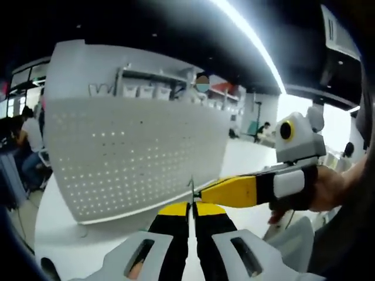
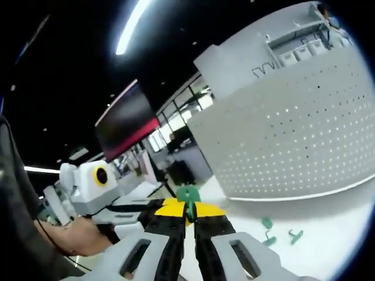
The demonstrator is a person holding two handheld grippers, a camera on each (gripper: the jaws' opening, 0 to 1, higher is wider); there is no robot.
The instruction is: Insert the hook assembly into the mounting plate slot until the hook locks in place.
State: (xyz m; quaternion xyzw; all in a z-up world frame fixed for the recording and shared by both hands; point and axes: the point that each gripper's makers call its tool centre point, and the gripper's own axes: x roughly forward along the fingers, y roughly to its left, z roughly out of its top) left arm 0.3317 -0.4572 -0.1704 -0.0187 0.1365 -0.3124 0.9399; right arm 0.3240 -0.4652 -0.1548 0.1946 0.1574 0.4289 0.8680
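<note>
The white perforated mounting plate (image 1: 135,158) stands upright on the white table just beyond my left gripper (image 1: 191,206). Its jaws are shut on a thin, dark sliver of the hook assembly (image 1: 190,186) that sticks up between the tips. My right gripper (image 1: 206,192) comes in from the right, its yellow tip meeting that same piece. In the right gripper view, my right gripper (image 2: 188,209) is shut on the green hook piece (image 2: 188,194), with the left gripper (image 2: 153,206) reaching in from the left. The plate (image 2: 293,140) rises at the right.
Three loose green hooks (image 2: 268,223) (image 2: 269,239) (image 2: 295,235) lie on the table (image 2: 334,234) in front of the plate's lower edge. A person's hand (image 1: 331,187) holds the right gripper. People sit at desks far left (image 1: 26,140).
</note>
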